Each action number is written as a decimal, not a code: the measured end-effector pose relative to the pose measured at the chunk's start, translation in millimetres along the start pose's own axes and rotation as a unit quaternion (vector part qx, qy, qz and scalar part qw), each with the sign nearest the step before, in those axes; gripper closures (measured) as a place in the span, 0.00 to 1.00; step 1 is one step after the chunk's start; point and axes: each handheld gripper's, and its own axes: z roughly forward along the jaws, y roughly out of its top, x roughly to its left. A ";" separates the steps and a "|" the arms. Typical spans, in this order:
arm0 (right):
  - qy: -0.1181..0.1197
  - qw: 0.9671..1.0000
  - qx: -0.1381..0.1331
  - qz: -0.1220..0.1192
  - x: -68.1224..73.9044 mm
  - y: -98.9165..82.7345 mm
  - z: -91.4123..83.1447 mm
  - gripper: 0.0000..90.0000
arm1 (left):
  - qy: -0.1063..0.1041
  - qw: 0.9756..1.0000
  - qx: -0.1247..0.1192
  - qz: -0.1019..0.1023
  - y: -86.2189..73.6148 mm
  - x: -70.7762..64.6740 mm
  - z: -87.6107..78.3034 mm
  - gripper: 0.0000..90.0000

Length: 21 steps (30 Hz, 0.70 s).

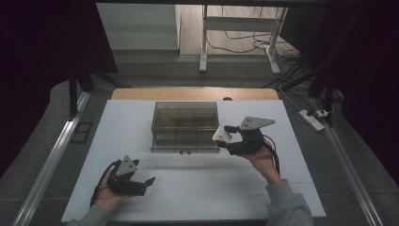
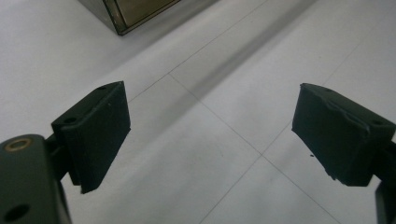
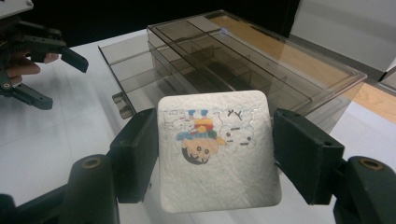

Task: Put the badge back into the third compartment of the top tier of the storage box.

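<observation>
A smoky clear plastic organizer box (image 1: 185, 126) with inner dividers and an open drawer stands at the middle of the white table (image 1: 197, 183). My right gripper (image 1: 224, 136) is just right of the box, shut on a white square pad with a cartoon print (image 1: 221, 135). Its jaws press both sides of the pad (image 3: 218, 151), with the box (image 3: 243, 60) right behind. My left gripper (image 1: 143, 182) rests near the front left of the table, open, with nothing between its jaws. Beneath my left gripper (image 2: 210, 135) lies bare table.
A strip of wooden tabletop (image 1: 193, 93) lies behind the white surface. Metal rails (image 1: 47, 169) run along both sides of the table. A power strip (image 1: 312, 117) and cables lie on the floor at the right.
</observation>
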 end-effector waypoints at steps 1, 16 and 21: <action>0.000 1.000 0.000 -0.001 0.5 0.5 0.4 0.37 | 0.000 1.000 0.000 0.000 0.0 0.0 0.0 0.13; 0.006 1.000 -0.006 -0.009 8.4 8.0 8.8 0.37 | 0.000 1.000 0.002 0.002 0.0 -0.5 0.5 0.13; 0.008 1.000 -0.005 -0.015 9.6 10.6 12.0 0.37 | 0.000 1.000 0.003 0.003 0.1 -0.9 0.9 0.13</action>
